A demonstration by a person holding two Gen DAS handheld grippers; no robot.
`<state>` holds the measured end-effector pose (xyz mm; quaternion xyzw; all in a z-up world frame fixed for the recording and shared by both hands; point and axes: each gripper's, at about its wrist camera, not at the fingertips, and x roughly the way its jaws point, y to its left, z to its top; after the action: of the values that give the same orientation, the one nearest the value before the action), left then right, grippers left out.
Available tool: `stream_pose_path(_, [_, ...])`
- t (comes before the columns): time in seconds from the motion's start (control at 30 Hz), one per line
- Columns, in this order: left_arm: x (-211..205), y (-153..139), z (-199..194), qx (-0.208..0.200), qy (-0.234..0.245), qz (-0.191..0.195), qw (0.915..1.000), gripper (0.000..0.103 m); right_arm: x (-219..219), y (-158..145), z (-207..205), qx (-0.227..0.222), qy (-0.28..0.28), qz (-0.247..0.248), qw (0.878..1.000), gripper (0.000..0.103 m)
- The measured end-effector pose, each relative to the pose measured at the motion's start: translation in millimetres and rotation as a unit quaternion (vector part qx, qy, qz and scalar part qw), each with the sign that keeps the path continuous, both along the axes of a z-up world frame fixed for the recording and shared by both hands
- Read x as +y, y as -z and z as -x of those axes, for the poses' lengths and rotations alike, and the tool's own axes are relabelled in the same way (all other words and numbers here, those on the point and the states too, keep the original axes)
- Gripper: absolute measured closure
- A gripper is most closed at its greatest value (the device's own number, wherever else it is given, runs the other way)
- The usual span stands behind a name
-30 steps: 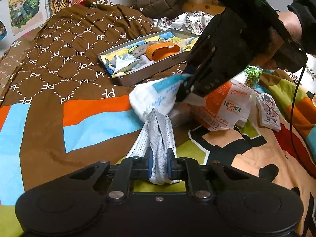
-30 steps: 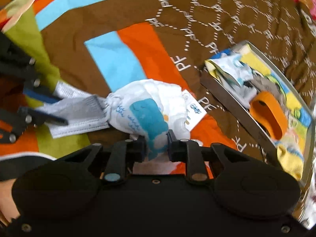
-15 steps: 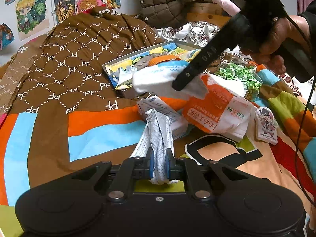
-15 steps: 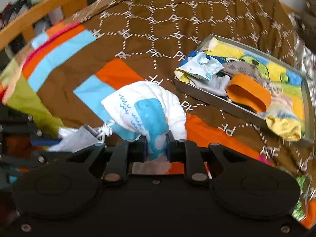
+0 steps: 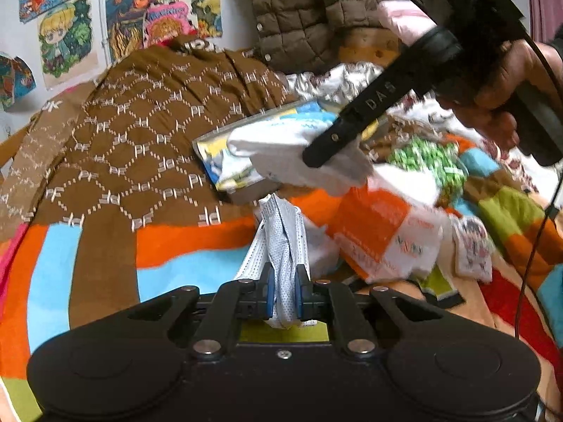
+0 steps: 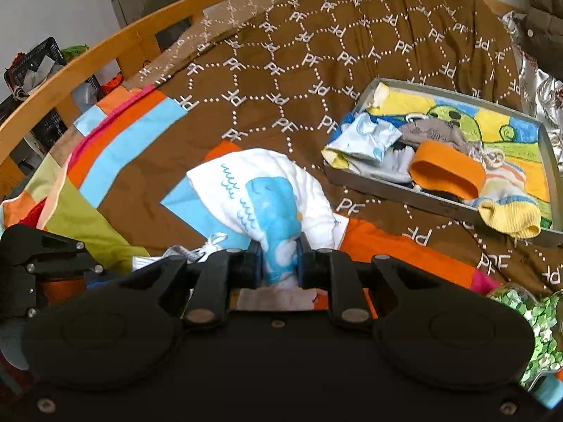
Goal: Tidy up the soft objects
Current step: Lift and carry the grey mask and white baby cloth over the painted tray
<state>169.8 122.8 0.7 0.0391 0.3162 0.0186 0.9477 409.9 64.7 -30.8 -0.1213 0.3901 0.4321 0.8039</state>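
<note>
My left gripper (image 5: 281,293) is shut on a grey-white face mask (image 5: 283,242) and holds it above the bedspread. My right gripper (image 6: 278,263) is shut on a white cloth with a blue whale print (image 6: 267,193), lifted in the air; the cloth also shows in the left wrist view (image 5: 299,154), hanging in front of the grey tray (image 6: 440,204). The tray lies on the brown quilt and holds an orange band (image 6: 447,174), a yellow sock (image 6: 510,216) and other small fabrics.
An orange and white packet (image 5: 383,232), a green sequin item (image 5: 425,161) and a small sticker card (image 5: 473,249) lie on the bedspread right of the mask. A wooden bed rail (image 6: 88,56) runs along the far left. A brown puffer jacket (image 5: 316,10) hangs behind.
My right gripper has lifted the whale cloth off the bedspread and carried it up toward the tray. My left gripper still holds the mask, raised slightly.
</note>
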Motion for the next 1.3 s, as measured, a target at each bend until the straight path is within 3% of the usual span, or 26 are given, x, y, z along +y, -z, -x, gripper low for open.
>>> stream_pose_path(0.17, [10,-10,-20,-0.023,-0.014,0.007,0.9996,0.092,-4,-25,-5,-0.014,0.006,-0.018,1.000,0.092])
stream_pose_path(0.37, [23,-22,-55,-0.061,-0.023,0.006,0.9979,0.092,-15,-51,-22,-0.038,0.019,-0.002,0.999,0.092])
stream_pose_path(0.73, [52,-27,-146,-0.126,-0.079,0.059,0.9871,0.092,-45,-88,-68,-0.096,0.099,-0.007,0.990,0.091])
stream_pose_path(0.97, [58,-13,-207,-0.134,-0.104,0.085,0.9819,0.092,-61,-79,-114,-0.113,0.155,-0.008,0.981,0.091])
stream_pose_path(1.3, [70,10,-271,-0.129,-0.119,0.103,0.9791,0.092,-59,-32,-157,-0.108,0.229,-0.010,0.967,0.091])
